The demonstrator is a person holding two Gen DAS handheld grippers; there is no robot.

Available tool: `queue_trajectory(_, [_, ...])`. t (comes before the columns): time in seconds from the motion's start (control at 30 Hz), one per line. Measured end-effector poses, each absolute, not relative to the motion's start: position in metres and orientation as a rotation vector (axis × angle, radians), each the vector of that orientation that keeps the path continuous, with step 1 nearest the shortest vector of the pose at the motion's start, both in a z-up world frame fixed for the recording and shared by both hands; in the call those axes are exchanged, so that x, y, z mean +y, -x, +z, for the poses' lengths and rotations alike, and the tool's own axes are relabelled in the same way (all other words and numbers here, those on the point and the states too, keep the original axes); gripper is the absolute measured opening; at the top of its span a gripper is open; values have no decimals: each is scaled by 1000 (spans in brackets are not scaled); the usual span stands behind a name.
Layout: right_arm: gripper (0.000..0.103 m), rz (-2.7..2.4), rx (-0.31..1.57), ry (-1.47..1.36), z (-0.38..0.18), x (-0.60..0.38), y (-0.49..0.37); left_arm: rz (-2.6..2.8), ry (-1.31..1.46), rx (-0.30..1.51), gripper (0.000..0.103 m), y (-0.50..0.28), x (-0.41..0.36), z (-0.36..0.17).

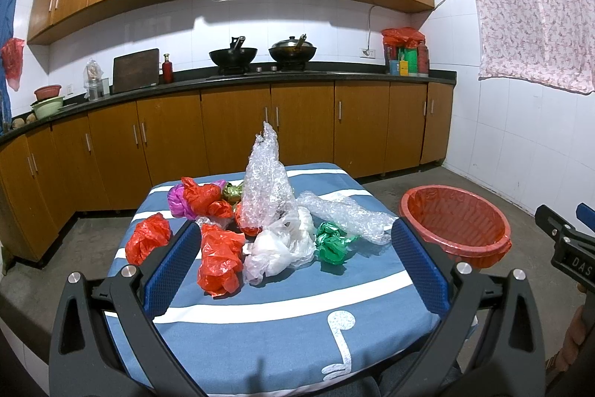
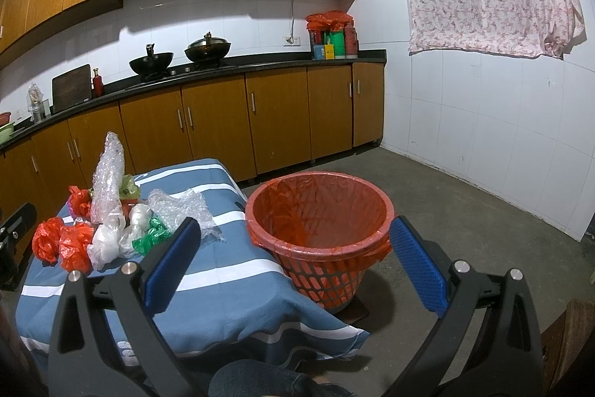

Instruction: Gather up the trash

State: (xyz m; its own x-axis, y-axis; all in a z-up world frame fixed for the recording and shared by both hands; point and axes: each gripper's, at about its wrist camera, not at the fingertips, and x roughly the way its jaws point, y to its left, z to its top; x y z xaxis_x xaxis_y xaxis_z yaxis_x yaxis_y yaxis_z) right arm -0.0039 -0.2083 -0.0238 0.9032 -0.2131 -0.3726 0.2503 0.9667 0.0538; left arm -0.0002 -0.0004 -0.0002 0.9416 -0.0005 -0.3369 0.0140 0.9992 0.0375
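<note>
My left gripper is wide open and holds nothing. My right gripper is too. The crumpled bags sit on the table, beside the red bin.

the left gripper is held level and pointing forward, its two blue-padded fingers spread wide with nothing between them. the right gripper sits the same way, fingers wide apart and bare; in the left view it shows at the far right edge.
</note>
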Motion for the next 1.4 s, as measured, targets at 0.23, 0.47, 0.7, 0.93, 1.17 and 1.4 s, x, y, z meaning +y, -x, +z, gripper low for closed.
queue_trajectory(0.23, [99, -240, 373, -102, -23, -209, 4, -8, -39, 344, 101, 2, -6, 1])
queue_trajectory(0.47, [99, -240, 373, -104, -23, -211, 4, -8, -39, 344, 101, 1, -6, 1])
queue_trajectory(0.7, [99, -240, 373, -104, -22, -212, 4, -7, -38, 345, 101, 2, -6, 1])
queue_trajectory(0.93, [99, -240, 373, -105, -22, -212, 4, -8, -38, 345, 101, 2, -6, 1])
queue_trajectory(1.17, [99, -240, 373, -105, -22, -212, 4, -8, -37, 346, 101, 2, -7, 1])
queue_trajectory(1.4, [99, -240, 374, -106, -24, -210, 3, -8, -37, 347, 101, 1, -6, 1])
